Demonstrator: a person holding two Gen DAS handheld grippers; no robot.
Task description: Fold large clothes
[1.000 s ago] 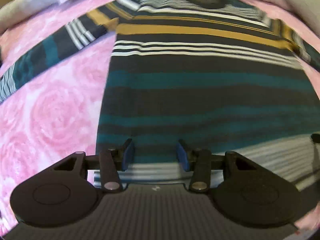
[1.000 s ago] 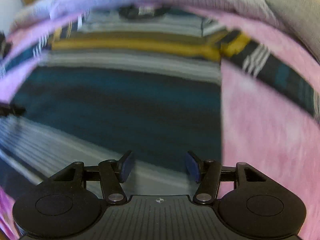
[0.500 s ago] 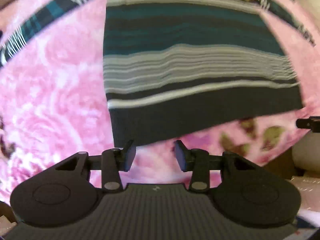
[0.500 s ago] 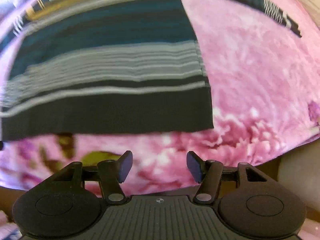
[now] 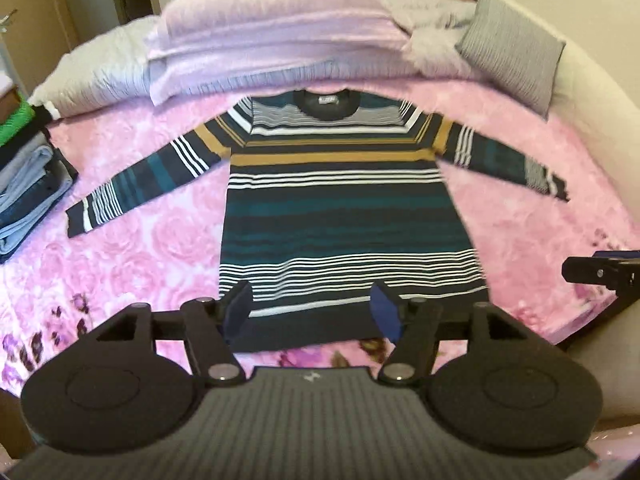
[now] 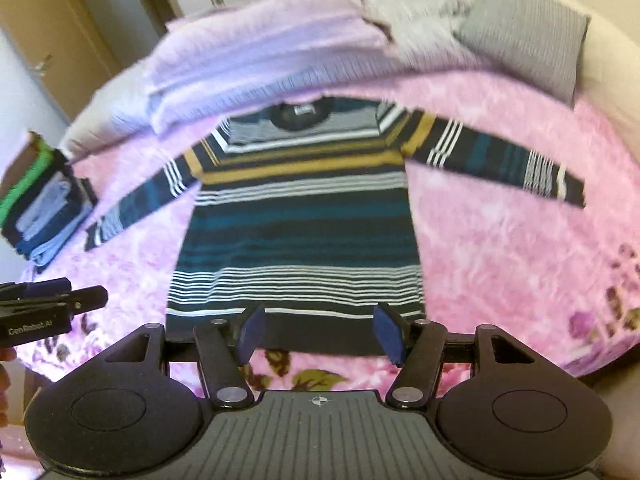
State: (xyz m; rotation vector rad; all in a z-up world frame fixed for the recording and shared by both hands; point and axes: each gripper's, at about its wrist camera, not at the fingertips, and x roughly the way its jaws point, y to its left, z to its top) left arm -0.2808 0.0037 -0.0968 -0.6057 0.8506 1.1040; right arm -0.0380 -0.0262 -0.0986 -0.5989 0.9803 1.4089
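A pink floral bed [image 5: 520, 224] carries a flat striped sweater [image 5: 340, 208], lilac folded blankets [image 5: 272, 36], a grey pillow [image 5: 516, 48] and stacked clothes [image 5: 28, 184]

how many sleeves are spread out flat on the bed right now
2. One sleeve lies out toward the folded clothes pile; the other sleeve stretches toward the grey pillow. None looks hidden.

Black tongs [image 5: 312, 312] w/ blue pads [image 5: 385, 311], silver pivot screws, ribbed grey base (both alike).

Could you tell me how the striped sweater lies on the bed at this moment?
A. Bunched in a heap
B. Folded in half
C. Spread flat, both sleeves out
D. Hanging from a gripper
C: the striped sweater lies flat on the pink bedspread, a sleeve stretched to each side.
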